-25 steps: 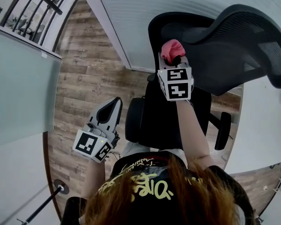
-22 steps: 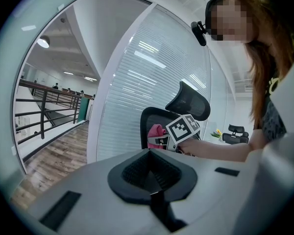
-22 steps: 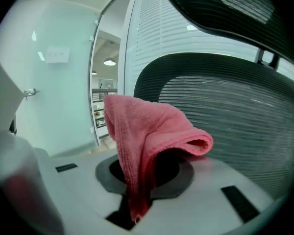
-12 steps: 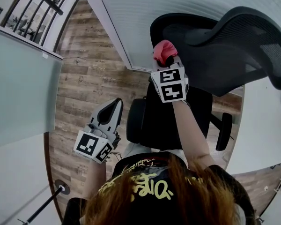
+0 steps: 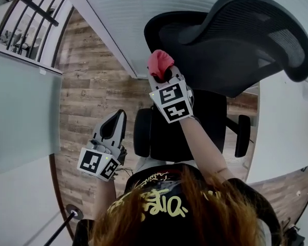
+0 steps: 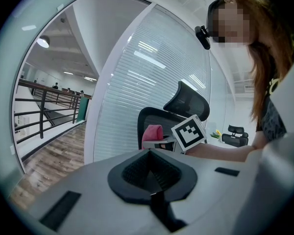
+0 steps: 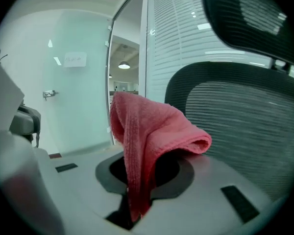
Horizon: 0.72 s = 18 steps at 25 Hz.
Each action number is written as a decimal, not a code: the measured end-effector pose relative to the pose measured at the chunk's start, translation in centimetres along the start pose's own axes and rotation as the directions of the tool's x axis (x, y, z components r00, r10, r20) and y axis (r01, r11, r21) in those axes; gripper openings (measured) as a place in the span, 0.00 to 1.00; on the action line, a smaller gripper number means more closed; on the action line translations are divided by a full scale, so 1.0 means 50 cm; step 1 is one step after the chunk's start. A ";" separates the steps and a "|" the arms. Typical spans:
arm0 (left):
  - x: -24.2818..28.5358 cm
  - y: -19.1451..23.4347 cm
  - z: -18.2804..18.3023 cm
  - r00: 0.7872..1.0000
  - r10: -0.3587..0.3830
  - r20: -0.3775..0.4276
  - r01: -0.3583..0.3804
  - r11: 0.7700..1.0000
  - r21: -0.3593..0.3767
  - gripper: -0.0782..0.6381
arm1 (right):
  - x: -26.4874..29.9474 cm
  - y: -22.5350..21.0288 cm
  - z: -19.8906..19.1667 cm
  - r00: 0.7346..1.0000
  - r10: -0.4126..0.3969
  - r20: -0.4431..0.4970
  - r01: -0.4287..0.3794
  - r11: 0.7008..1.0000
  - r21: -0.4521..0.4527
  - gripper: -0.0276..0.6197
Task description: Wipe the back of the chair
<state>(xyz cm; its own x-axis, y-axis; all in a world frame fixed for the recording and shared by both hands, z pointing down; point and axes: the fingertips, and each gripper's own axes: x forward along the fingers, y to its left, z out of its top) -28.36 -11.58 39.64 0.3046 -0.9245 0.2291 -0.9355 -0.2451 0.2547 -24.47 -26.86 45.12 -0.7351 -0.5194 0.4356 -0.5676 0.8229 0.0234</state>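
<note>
A black mesh office chair stands in front of me, its backrest and headrest filling the right of the right gripper view. My right gripper is shut on a pink cloth at the left edge of the backrest; the cloth hangs folded over the jaws, and I cannot tell whether it touches the mesh. My left gripper hangs low at my left, shut and holding nothing. From the left gripper view the chair, the cloth and the right gripper's marker cube show ahead.
A white slatted glass partition runs behind the chair. Wood-plank floor lies to the left, with a frosted glass panel and a black railing beyond. A white desk surface sits at right. The chair's armrests flank the seat.
My right gripper with the pink cloth has slid left along the chair back. The view has shifted, so the chair looks larger. The left gripper has stayed where it was.
</note>
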 end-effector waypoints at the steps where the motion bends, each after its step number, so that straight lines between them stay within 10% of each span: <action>1: 0.007 -0.010 0.001 1.000 -0.011 0.002 0.011 1.000 -0.002 0.10 | -0.015 -0.010 -0.008 1.000 -0.010 0.000 0.010 1.000 0.002 0.14; 18: 0.124 -0.219 0.001 0.984 -0.177 -0.025 0.178 0.983 0.047 0.10 | -0.320 -0.352 -0.181 0.919 -0.388 -0.067 0.394 0.906 0.154 0.14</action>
<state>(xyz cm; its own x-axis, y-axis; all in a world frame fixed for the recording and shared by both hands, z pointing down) -16.24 -14.65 38.23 0.4698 -0.8588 0.2042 -0.8737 -0.4192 0.2468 0.62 -30.95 45.90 -0.4302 -0.7816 0.4517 -0.8611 0.5055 0.0546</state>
